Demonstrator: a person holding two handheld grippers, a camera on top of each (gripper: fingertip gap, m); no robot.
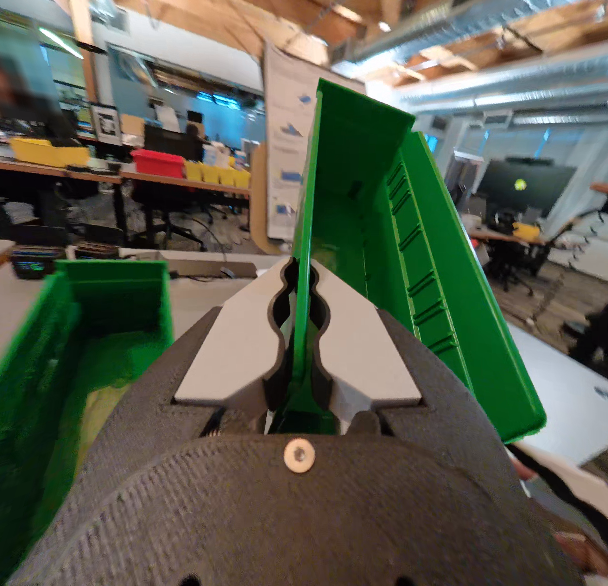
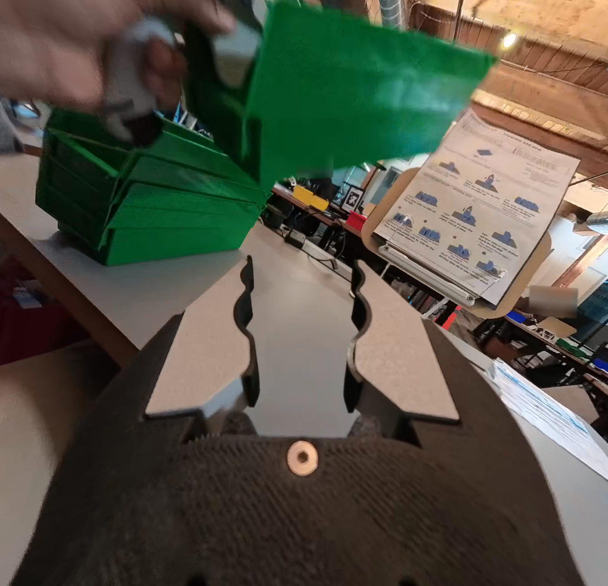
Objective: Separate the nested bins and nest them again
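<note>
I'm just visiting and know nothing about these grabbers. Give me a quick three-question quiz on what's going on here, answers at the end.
1. True or false: the left gripper is clamped on the wall of the lifted green bin.
2. What is the right gripper doing: A) holding a bin, B) open and holding nothing, C) pressing down the stack?
3. Where is the stack of green bins resting?

Key
1. True. The lifted bin hangs tilted in the air.
2. B. Its fingers stand apart over the table.
3. On the pale table, below the lifted bin.
</note>
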